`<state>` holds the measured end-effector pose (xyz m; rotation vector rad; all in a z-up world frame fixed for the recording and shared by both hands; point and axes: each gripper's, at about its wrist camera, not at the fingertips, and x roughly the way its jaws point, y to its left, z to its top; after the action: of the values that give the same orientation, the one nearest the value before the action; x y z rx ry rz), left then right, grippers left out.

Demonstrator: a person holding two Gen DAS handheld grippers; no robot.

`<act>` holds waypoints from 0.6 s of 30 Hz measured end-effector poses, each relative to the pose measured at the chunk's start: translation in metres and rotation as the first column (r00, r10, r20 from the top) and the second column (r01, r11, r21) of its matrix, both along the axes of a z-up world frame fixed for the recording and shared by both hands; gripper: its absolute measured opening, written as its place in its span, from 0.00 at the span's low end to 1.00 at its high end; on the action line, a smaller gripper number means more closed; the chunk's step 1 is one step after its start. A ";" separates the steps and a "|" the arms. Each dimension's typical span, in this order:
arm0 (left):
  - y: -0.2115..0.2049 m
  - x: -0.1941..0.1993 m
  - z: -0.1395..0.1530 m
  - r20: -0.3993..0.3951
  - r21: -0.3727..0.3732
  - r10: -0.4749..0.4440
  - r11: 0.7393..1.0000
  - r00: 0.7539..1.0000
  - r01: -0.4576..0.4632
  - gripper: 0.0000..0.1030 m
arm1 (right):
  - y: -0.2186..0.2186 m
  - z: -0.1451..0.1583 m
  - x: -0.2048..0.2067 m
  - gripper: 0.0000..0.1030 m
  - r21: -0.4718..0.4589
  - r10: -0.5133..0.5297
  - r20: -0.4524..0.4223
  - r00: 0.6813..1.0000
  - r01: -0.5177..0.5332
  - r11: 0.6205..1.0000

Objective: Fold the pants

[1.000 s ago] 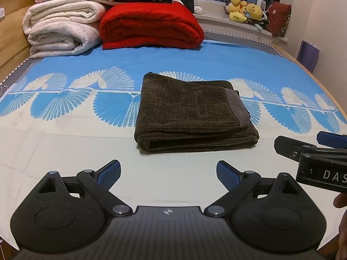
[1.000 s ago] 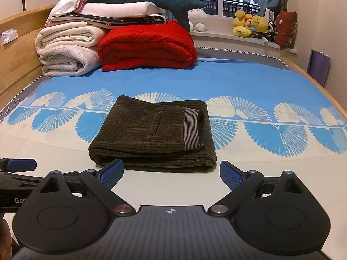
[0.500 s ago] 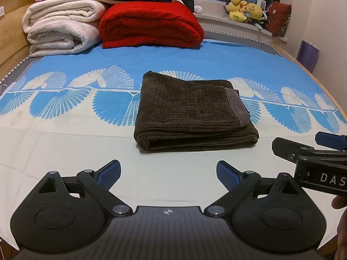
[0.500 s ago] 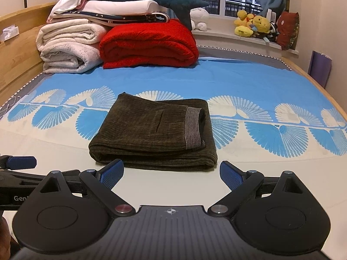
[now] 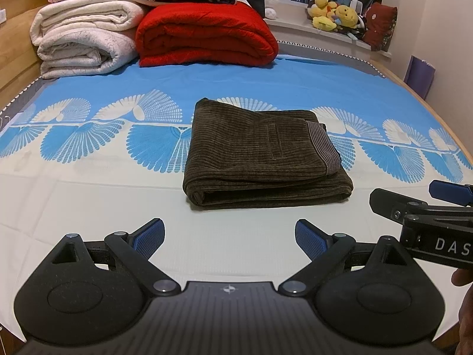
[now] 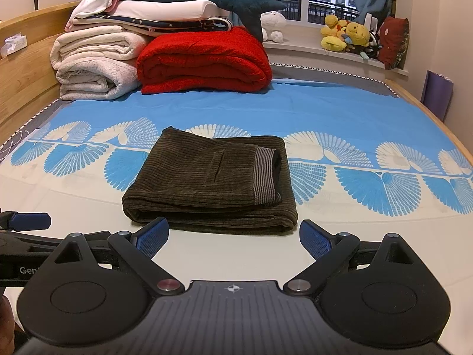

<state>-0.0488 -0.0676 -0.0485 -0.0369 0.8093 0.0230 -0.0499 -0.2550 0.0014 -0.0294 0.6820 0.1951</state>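
Folded pants (image 5: 263, 153) lie just ahead of left tongs (image 5: 229, 236) and right tongs (image 6: 233, 238), both spread wide, empty.

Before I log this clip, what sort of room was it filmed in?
Most likely a home bedroom. The folded brown corduroy pants lie on a wide bed with a blue fan-patterned sheet, folded red and cream blankets are stacked by the wooden headboard, and yellow plush toys crowd the window ledge.

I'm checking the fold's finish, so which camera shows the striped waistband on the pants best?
The right wrist view: the striped waistband faces the lens, with its dark opening visible. The left wrist view shows the striped waistband more edge-on, farther away.
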 end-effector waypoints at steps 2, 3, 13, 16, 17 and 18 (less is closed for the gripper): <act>0.000 0.000 0.000 -0.001 -0.001 0.000 1.000 1.000 0.000 0.94 | 0.000 0.000 0.000 0.93 0.000 0.000 0.000 1.000 0.000 1.000; 0.000 0.000 0.000 0.000 0.000 0.000 1.000 1.000 0.000 0.94 | 0.000 0.000 0.000 0.93 0.000 0.000 0.000 1.000 0.000 1.000; 0.001 0.000 0.001 0.001 0.000 0.001 1.000 1.000 -0.001 0.94 | 0.000 0.000 0.000 0.93 0.000 0.000 0.000 1.000 0.000 1.000; 0.001 0.000 0.001 0.003 0.000 0.002 1.000 1.000 -0.002 0.94 | 0.000 0.000 0.000 0.93 0.001 0.001 -0.001 1.000 -0.001 1.000; 0.001 0.000 0.001 0.003 -0.001 0.002 1.000 1.000 -0.002 0.94 | 0.001 0.000 0.000 0.93 0.001 0.001 -0.001 1.000 -0.001 1.000; 0.001 0.000 0.001 0.003 -0.001 0.002 1.000 1.000 -0.002 0.94 | 0.001 0.000 0.000 0.93 0.001 0.001 -0.001 1.000 -0.001 1.000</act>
<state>-0.0488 -0.0663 -0.0477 -0.0390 0.8061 0.0243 -0.0497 -0.2545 0.0013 -0.0285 0.6824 0.1967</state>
